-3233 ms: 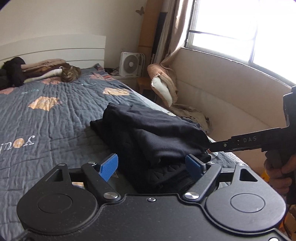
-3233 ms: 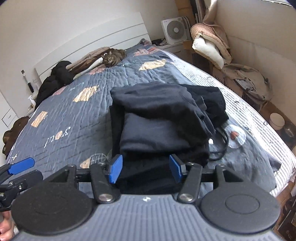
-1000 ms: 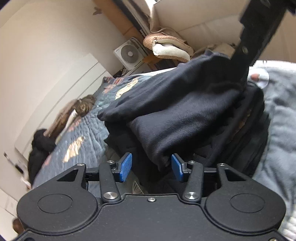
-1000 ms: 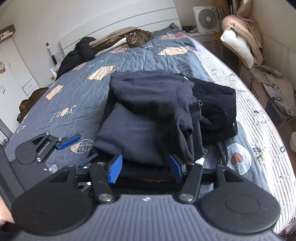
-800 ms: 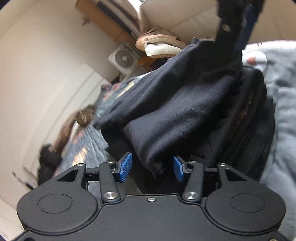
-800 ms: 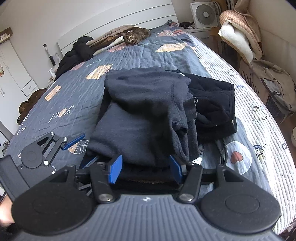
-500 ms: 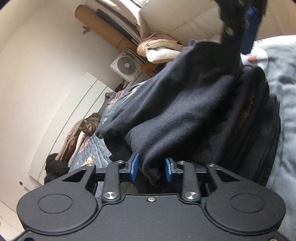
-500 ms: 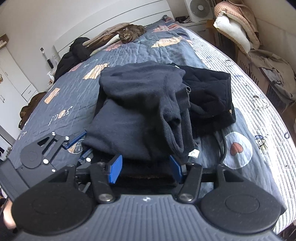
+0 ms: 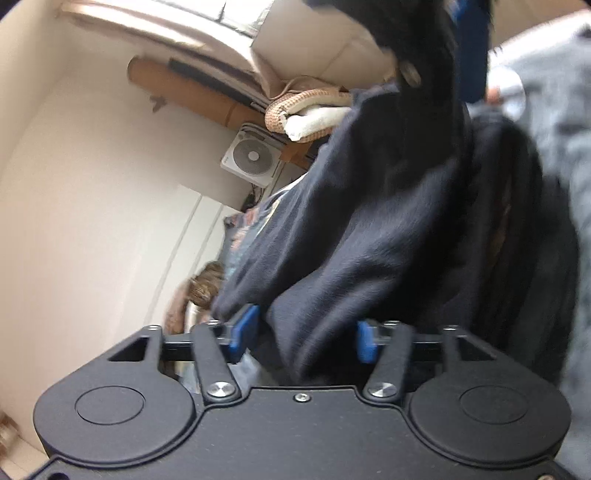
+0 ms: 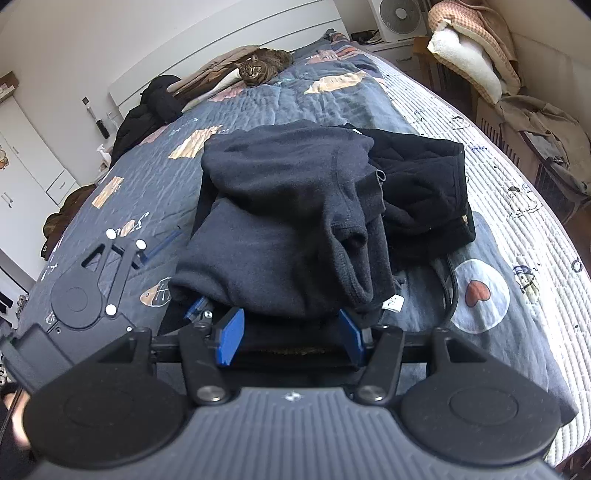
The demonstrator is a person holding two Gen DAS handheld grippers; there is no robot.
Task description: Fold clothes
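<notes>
A folded navy sweater (image 10: 280, 221) tops a stack on the blue quilt (image 10: 258, 107), with a black quilted garment (image 10: 421, 184) under it and to its right. My right gripper (image 10: 290, 338) is open, its blue pads tucked under the sweater's near edge with black cloth between them. My left gripper (image 10: 181, 275) reaches in at the sweater's left corner. In the tilted left wrist view its jaws are opening around a hanging fold of the sweater (image 9: 369, 229), and the pads of the left gripper (image 9: 304, 334) no longer press it. A finger (image 9: 436, 44) of the right gripper shows at the top.
A cat (image 10: 255, 70) lies by the headboard beside a heap of dark clothes (image 10: 155, 103). A fan (image 10: 400, 13) and a chair piled with blankets (image 10: 472, 48) stand past the bed's right edge. A black cable (image 10: 450, 288) lies right of the stack.
The left gripper squeezed the sweater's fold half a second ago and has since spread its jaws. It rolled further and sank toward the sweater's corner. The right gripper stayed still.
</notes>
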